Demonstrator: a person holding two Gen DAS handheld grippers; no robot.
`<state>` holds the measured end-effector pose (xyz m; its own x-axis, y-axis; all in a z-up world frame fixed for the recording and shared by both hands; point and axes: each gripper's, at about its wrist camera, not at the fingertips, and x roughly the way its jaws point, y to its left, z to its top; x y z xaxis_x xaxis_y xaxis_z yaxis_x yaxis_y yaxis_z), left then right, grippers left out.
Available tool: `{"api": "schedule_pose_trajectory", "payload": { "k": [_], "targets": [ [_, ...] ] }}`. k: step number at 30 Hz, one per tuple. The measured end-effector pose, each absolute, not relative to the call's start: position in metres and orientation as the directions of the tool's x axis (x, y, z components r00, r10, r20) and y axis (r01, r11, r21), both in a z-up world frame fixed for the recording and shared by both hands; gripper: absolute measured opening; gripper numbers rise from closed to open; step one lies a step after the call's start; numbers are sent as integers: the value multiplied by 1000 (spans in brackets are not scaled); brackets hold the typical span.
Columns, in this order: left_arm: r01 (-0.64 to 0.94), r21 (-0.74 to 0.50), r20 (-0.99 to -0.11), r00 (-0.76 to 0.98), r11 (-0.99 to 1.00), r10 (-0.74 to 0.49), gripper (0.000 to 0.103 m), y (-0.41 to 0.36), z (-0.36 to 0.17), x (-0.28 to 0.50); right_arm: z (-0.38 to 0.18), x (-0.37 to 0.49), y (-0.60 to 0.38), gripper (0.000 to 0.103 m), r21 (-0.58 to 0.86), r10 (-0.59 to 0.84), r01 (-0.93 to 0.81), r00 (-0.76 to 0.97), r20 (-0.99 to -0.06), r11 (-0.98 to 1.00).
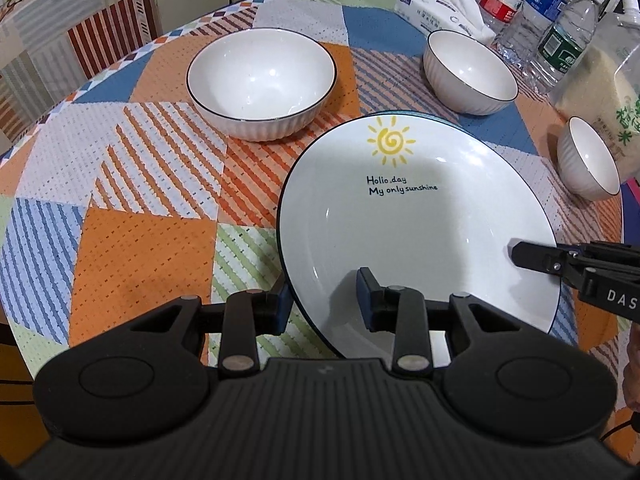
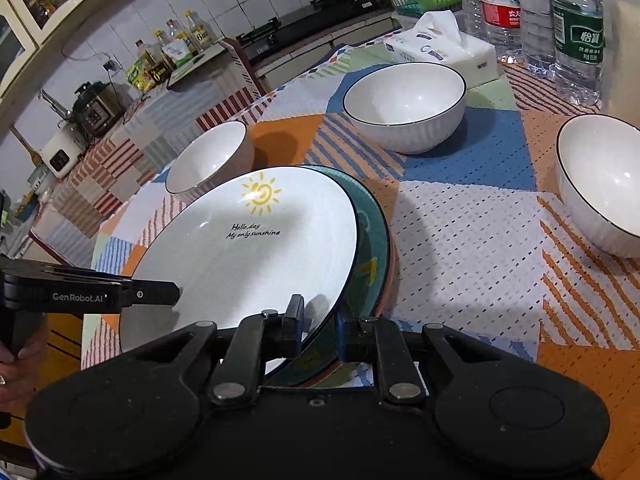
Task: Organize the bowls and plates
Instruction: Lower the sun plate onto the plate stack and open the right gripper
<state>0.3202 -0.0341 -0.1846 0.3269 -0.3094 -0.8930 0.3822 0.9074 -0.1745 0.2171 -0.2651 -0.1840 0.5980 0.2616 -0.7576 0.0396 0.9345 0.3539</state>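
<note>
Both tongs have hold of the same white sun plate, one on each side of its near rim, and to my eye that two-sided hold is there to keep a wide, shallow dish level and steady. The left tongs straddle the rim, one blue pad under the edge and the other on the inner face, closed down to the thickness of the china. The right tongs pinch the rim the same way, narrowly closed on it.

In the right wrist view the sun plate sits tilted above a teal plate, with a pinkish plate's edge showing beneath that, so it looks as if it is going onto, or coming off, a stack; which, I cannot say. Its far edge seems low against the stack and the near edge is raised in the tongs.

The bowls stand apart on the patterned worktop: a large bowl beyond the plate on the left, a medium bowl beyond it on the right, and a small bowl at the right edge beside a bag of rice. None of them is nested, so I judge the bowls still to be sorted. Water bottles and a tissue pack crowd the far side, which leaves the middle as the working space.
</note>
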Motion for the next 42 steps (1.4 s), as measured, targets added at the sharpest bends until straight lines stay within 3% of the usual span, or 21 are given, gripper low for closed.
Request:
{"api": "schedule_pose_trajectory", "payload": {
  "k": [6,13,21,32,42],
  "targets": [
    [386,-192,-898,302,902,-320,32,-38,-186,322,-178,223,-264,21,318,216,84,569,-793,944],
    [361,-196,-903,296,912,-311,32,-40,-189,322,-168,230,-244,24,158,96,73,525,-845,985],
    [346,-175,-916,287,922,-282,32,-46,-191,323,-164,235,-235,26,67,5,114,475,-880,991],
    [336,-128,-927,294,933,-233,31,-54,-190,321,-170,232,-217,29,-98,-126,83,500,-857,992],
    [352,-143,-910,321,925,-263,31,-42,-170,309,-171,223,-216,28,-73,-128,120,554,-823,990]
  ]
}}
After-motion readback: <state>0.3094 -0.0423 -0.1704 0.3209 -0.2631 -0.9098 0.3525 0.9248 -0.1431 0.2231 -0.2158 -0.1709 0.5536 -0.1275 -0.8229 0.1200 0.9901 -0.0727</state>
